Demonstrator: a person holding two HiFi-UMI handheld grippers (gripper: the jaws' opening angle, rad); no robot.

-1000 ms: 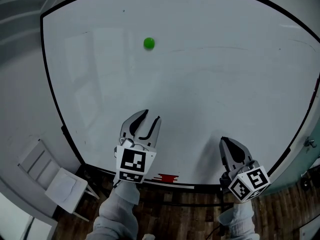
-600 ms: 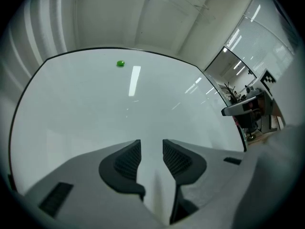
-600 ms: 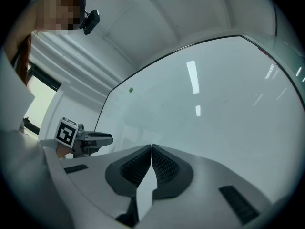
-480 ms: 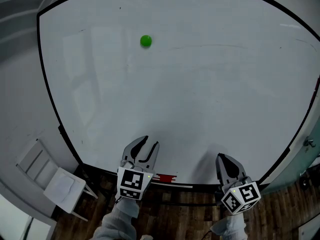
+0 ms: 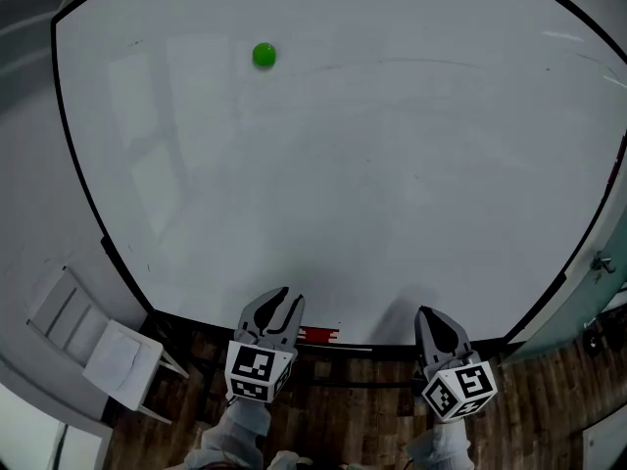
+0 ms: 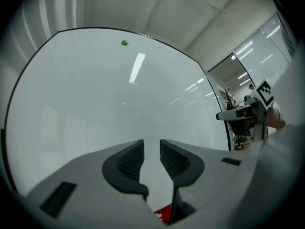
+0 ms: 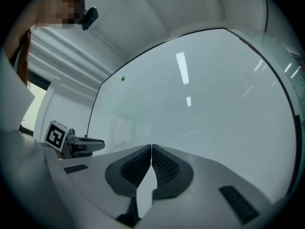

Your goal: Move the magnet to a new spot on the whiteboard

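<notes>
A small green magnet (image 5: 264,55) sticks high on the upper left of the whiteboard (image 5: 392,164); it also shows as a green dot in the left gripper view (image 6: 124,43) and the right gripper view (image 7: 122,78). Both grippers hang low by the board's bottom edge, far below the magnet. My left gripper (image 5: 279,297) (image 6: 151,144) has just been closing its jaws; a narrow gap still stands between them with nothing in it. My right gripper (image 5: 428,313) (image 7: 151,148) is shut and empty, its pads touching at the tips.
A red object (image 5: 318,335) (image 6: 164,214) lies on the board's bottom ledge just right of the left gripper. A white chair (image 5: 93,346) stands at the lower left on the wooden floor (image 5: 549,409). A black frame (image 5: 78,194) rims the board.
Both grippers have sunk from the lower part of the board to its bottom edge. The left jaws have narrowed. The magnet has stayed where it was on the board.
</notes>
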